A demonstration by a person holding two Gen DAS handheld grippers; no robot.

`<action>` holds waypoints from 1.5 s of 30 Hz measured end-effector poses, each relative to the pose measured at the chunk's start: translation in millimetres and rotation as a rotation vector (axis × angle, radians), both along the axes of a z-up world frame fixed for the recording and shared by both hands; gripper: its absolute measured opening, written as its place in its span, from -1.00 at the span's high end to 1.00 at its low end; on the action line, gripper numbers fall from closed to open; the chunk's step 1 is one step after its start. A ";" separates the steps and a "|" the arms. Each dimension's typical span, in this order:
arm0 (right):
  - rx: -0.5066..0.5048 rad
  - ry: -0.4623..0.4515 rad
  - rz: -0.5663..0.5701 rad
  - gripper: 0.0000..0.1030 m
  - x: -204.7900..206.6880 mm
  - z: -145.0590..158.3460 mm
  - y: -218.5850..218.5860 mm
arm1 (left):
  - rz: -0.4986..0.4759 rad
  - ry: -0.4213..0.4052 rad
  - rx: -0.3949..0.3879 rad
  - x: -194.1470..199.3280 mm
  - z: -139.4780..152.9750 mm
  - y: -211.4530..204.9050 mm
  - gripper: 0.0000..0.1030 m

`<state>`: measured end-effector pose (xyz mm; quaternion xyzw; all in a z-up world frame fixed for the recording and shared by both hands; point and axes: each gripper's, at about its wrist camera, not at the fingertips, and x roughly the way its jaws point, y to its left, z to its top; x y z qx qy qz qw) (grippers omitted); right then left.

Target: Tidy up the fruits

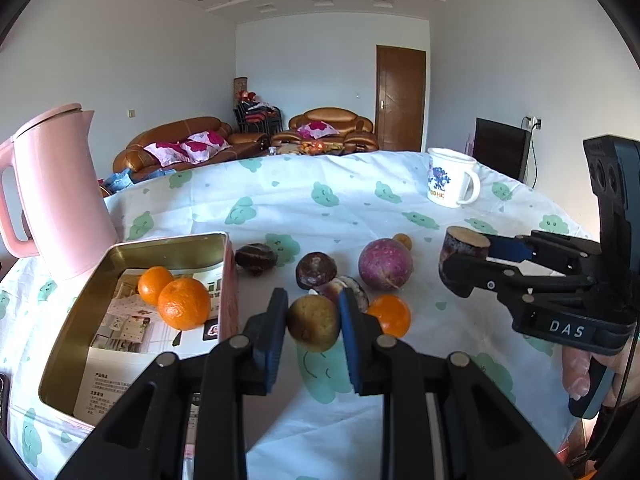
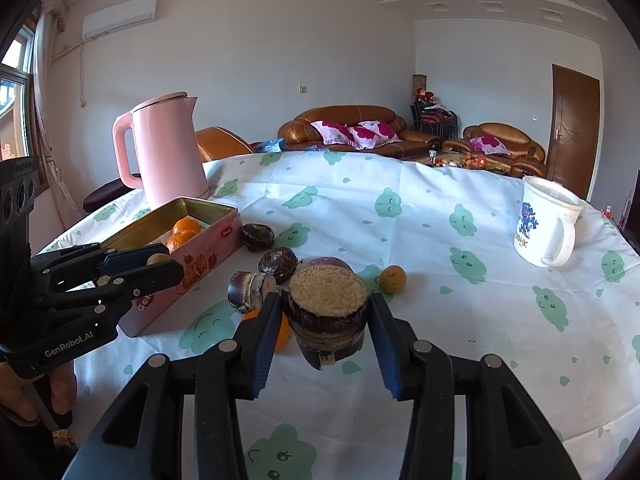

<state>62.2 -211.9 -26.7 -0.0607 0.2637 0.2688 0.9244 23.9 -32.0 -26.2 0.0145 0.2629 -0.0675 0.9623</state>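
My left gripper point(image 1: 314, 322) is shut on a small yellow-brown fruit point(image 1: 313, 323) and holds it above the cloth, right of the open pink tin point(image 1: 230, 264). Two oranges point(image 1: 184, 303) lie in the tin. My right gripper point(image 2: 325, 320) is shut on a dark purple cut cane piece point(image 2: 328, 312) with a pale top, held above the table; it shows in the left wrist view point(image 1: 464, 264). On the cloth lie an orange point(image 1: 390, 315), a round purple fruit point(image 1: 385, 264), dark passion fruits point(image 1: 316, 270) and a small yellow fruit point(image 2: 392, 279).
A pink kettle point(image 1: 60, 192) stands behind the tin at the left. A white mug point(image 1: 450, 182) stands at the far right of the table point(image 2: 440, 240), which has a white cloth with green prints. Sofas and a door lie beyond.
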 end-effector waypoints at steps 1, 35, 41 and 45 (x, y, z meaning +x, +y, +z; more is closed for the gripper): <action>0.001 -0.004 0.000 0.11 -0.7 0.5 0.0 | 0.002 -0.003 0.000 0.1 0.4 0.2 0.47; 0.041 -0.119 0.009 0.11 -19.8 9.8 -7.6 | 0.028 -0.099 -0.004 -17.3 8.6 3.1 0.47; 0.050 -0.135 0.009 0.11 -22.8 11.3 -9.5 | 0.030 -0.117 0.000 -21.0 9.6 3.1 0.47; 0.055 -0.150 0.009 0.11 -26.0 12.1 -10.7 | 0.032 -0.132 0.000 -23.4 10.8 3.5 0.47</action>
